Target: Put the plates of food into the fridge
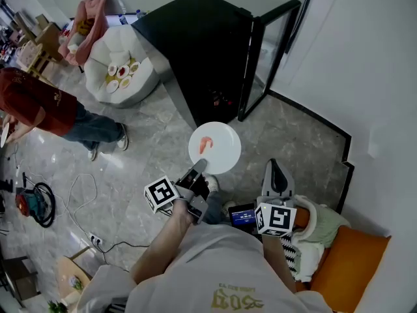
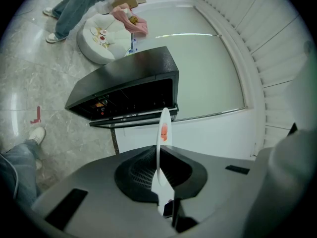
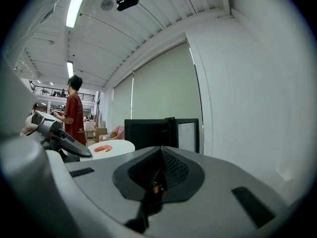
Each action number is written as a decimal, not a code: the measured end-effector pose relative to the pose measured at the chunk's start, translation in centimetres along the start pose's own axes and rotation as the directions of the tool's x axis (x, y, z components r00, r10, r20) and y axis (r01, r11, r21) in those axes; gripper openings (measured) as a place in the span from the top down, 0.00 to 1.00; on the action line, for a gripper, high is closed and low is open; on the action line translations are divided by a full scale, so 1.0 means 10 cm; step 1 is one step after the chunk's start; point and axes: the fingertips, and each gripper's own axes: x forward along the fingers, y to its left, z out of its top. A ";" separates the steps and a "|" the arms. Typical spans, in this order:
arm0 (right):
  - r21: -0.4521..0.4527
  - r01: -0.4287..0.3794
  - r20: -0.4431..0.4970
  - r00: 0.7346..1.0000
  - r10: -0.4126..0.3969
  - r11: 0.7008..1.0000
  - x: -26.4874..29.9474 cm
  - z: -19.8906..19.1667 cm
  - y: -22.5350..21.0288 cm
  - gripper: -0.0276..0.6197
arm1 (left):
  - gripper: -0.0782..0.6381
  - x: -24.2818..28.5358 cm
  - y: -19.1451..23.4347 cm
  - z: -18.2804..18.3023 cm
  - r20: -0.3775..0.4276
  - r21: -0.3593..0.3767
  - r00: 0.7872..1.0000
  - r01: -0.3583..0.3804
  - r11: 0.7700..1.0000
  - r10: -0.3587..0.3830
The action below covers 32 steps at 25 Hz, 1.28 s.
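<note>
At the far left a person (image 1: 36, 103) in a red top stands on the grey marble floor (image 1: 150, 142), with a red machine (image 1: 29, 204) and a loose white cable (image 1: 77, 197) below them in the head view. Further back sits a white pouf (image 1: 114, 51) carrying several small dishes (image 1: 121, 75) of food, with a pink bundle (image 1: 88, 21) just beside it. Near the middle, the left gripper (image 1: 197, 170) has its jaws clamped on the rim of a white plate (image 1: 220, 150). In its own view the plate stands edge-on between them. An orange-red morsel (image 1: 206, 143) lies on the plate. The plate hangs above the floor, just in front of the fridge (image 1: 202, 44) and outside it. The fridge is black and low, and its glass door (image 1: 272, 47) is swung open toward the right. Right of the plate, the right gripper (image 1: 277, 169) points forward with its jaws pressed together on nothing. A plain white wall (image 1: 368, 64) with a dark skirting line closes the room on the right, and an orange seat (image 1: 352, 266) shows at the lower right corner.
</note>
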 end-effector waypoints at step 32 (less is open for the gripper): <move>0.005 -0.034 -0.089 0.995 0.034 0.999 1.35 0.08 -0.10 0.94 | 0.87 1.38 -0.18 0.72 -0.093 0.071 0.996 0.017 0.997 -0.010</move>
